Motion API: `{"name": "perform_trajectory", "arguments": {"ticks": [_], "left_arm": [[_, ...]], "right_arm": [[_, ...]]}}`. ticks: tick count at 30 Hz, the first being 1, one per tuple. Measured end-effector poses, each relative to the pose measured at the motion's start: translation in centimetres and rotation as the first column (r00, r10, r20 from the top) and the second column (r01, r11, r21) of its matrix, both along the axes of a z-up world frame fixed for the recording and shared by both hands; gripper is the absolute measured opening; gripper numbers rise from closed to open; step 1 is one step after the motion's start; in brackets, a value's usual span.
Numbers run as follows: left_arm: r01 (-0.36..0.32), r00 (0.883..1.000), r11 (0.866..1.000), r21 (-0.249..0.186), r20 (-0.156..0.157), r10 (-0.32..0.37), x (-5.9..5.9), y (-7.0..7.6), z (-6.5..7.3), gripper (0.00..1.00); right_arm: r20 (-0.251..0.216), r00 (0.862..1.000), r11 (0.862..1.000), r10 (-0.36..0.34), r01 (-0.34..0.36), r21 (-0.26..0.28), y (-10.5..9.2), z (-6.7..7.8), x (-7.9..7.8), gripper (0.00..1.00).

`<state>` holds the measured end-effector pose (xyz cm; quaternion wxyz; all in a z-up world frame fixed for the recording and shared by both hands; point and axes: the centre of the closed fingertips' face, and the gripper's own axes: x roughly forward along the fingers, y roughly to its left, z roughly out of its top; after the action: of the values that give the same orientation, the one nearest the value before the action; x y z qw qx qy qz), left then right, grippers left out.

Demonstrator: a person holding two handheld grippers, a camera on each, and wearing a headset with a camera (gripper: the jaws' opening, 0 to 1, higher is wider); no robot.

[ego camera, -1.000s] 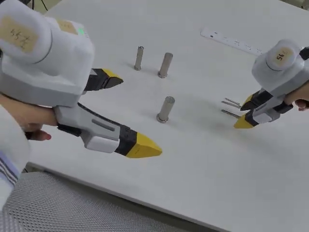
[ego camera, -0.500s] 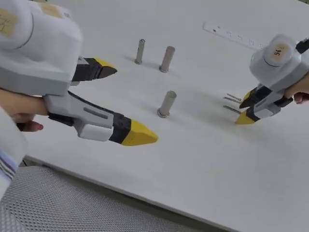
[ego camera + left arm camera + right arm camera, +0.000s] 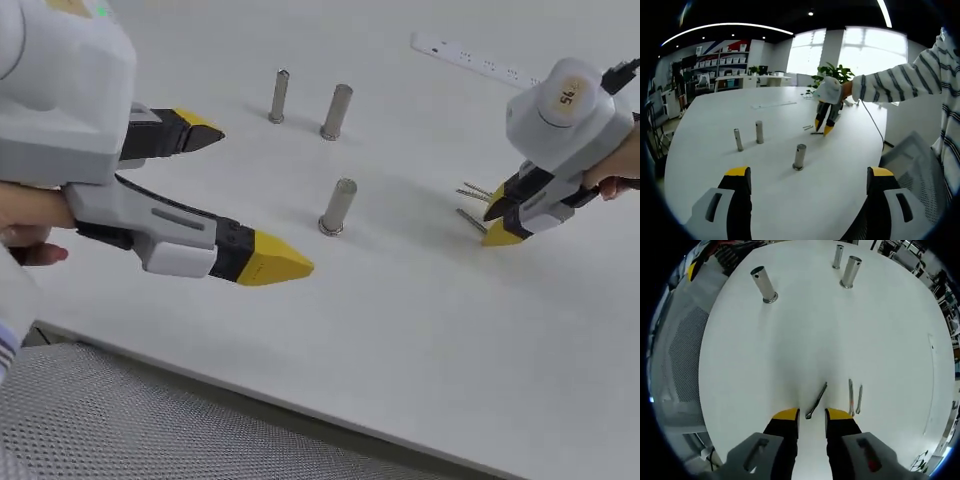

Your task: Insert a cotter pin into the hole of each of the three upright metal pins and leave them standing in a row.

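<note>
Left tool: held above the near-left part of the white worktop. Jaws spread wide, nothing between them. In the left gripper view both yellow tips pointed across the worktop toward the metal pins.

Right tool: tips down at the worktop surface on the right side. Jaws parted by a narrow gap and not closed on anything. First cotter pin lay flat on the worktop, slanted, with its looped end in the gap between the two tips. Could not tell whether it touched either tip.

Second cotter pin and third cotter pin lay flat and almost parallel, close together, just to the side of the right tool's tip. All three cotter pins were well apart from the metal pins.

Metal pins: all three stood upright on their bases.
- Near metal pin stood alone near the middle of the worktop, between the two tools.
- Thick far metal pin and thin far metal pin stood near each other, further back.
- The three formed a triangle, not a row.

Power strip lay at the far edge. Mesh chair stood at the near edge, below the left tool.
</note>
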<state>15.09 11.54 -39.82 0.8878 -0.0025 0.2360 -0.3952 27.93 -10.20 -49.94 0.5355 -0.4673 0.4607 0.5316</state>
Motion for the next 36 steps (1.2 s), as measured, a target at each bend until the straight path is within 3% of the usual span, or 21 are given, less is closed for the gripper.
{"name": "perform_trajectory", "arguments": {"ticks": [5, 18, 21, 29, 31, 32, 36], "left_arm": [[-0.003, 1.0, 1.0, -0.023, -0.008, 0.003, 0.3, -0.3, 0.0, 0.94], [0.034, 0.999, 0.999, -0.027, -0.01, -0.034, 0.8, -1.7, 0.0, 0.94], [0.037, 0.999, 0.999, -0.028, -0.022, -0.037, 0.9, -1.8, -0.3, 0.92], [0.043, 0.999, 0.999, -0.031, -0.02, -0.044, 1.0, -2.0, -0.3, 0.9], [0.043, 0.999, 0.999, -0.03, -0.011, -0.044, 1.1, -2.1, -0.2, 0.9], [0.041, 0.999, 0.999, -0.026, 0.005, -0.041, 1.2, -2.1, 0.0, 0.89], [0.048, 0.999, 0.998, -0.031, 0.003, -0.048, 1.1, -2.3, -0.1, 0.89]], "right_arm": [[-0.003, 1.0, 1.0, 0.005, -0.005, -0.021, 0.1, 0.0, 0.1, 0.16], [0.002, 1.0, 0.997, -0.009, 0.009, -0.073, -0.1, 0.0, 0.2, 0.14], [0.008, 0.999, 0.996, 0.04, -0.039, -0.08, 0.1, 0.0, -0.2, 0.12], [0.026, 0.997, 0.991, 0.072, -0.069, -0.113, 0.1, -0.1, -0.1, 0.02], [0.055, 0.996, 0.991, 0.07, -0.063, -0.115, 0.2, 0.0, 0.4, 0.0], [0.039, 0.997, 0.991, 0.071, -0.067, -0.113, 0.2, 0.0, 0.2, 0.0], [0.038, 0.999, 0.997, 0.027, -0.024, -0.079, -0.1, 0.1, 0.6, 0.0]]}}
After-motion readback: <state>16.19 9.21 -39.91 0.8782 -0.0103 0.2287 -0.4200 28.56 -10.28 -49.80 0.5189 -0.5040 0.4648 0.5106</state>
